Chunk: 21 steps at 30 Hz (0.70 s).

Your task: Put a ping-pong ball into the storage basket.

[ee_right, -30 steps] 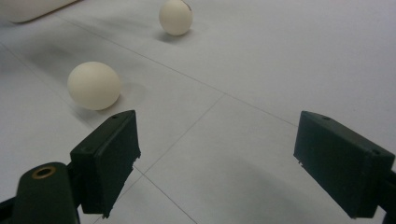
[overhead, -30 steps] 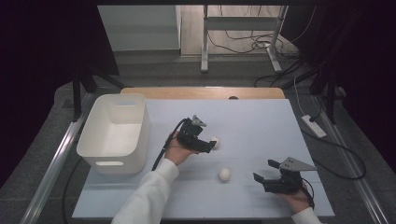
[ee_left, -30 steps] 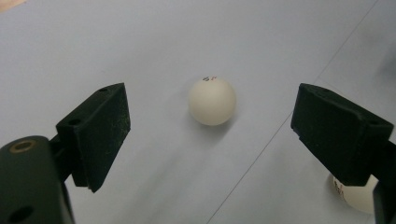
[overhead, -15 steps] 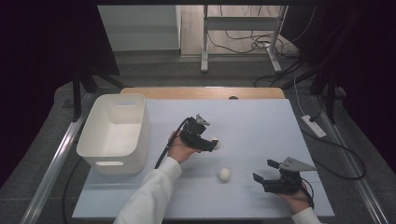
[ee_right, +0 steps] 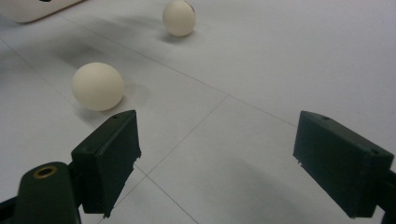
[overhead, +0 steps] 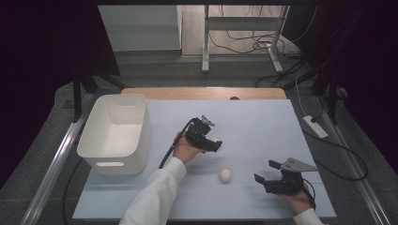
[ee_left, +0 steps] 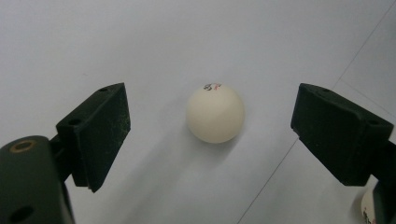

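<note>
Looking down on a pale table (overhead: 263, 122), a person holds a black gripper in each hand. At the table's middle, the left gripper (overhead: 212, 142) is over a white ball (ee_left: 215, 113); in the left gripper view its jaws are spread wide, with the ball lying on the table between them and touching neither. Small dark and red print marks the ball's top. A second ball (overhead: 225, 175) lies on the table nearer the person, between the two grippers. The right gripper (overhead: 265, 172) rests at the table's near right, its jaws also spread wide and holding nothing. In the right gripper view the second ball sits just beyond the left jaw's tip, and the first ball lies farther off. A white bin (overhead: 114, 133) stands at the table's left side, well apart from both balls.
</note>
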Available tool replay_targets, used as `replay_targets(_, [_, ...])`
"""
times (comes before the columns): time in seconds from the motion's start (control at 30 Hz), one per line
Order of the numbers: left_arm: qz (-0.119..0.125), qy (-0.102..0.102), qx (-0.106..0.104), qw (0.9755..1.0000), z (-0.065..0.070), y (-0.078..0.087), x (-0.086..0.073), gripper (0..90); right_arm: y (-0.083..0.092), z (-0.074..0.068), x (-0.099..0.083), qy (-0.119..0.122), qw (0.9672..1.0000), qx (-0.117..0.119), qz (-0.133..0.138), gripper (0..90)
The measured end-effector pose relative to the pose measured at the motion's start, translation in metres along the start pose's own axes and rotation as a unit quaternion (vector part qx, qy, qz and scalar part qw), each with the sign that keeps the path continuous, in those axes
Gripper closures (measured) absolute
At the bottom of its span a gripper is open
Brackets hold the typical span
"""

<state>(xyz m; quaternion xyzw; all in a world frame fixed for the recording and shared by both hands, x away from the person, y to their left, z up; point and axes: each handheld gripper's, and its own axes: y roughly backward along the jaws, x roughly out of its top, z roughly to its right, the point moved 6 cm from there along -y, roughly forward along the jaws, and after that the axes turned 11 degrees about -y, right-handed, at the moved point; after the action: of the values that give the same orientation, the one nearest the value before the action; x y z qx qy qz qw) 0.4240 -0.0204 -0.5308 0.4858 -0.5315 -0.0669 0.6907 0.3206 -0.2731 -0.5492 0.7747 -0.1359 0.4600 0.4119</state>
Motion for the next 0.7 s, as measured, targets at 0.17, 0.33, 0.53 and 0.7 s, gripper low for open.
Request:
replay_targets(0.17, [-0.002,0.004,-0.003,1.0000,0.000,-0.006,0.001,12.8,0.000,0.000,0.000,0.000,1.0000,0.001,0.000,14.2])
replay_targets(0.33, [-0.007,0.009,-0.002,0.9999,-0.003,-0.010,-0.001,12.8,0.000,0.000,0.000,-0.001,1.0000,0.002,0.002,14.2])
replay_targets(0.53, [-0.009,0.013,-0.006,0.9999,-0.005,-0.014,-0.002,12.9,0.000,0.000,0.001,-0.001,1.0000,0.003,0.003,14.2])
replay_targets(0.7, [-0.015,0.007,-0.010,0.9998,-0.003,-0.019,-0.003,12.9,0.000,0.000,0.001,-0.002,1.0000,0.003,0.004,14.2])
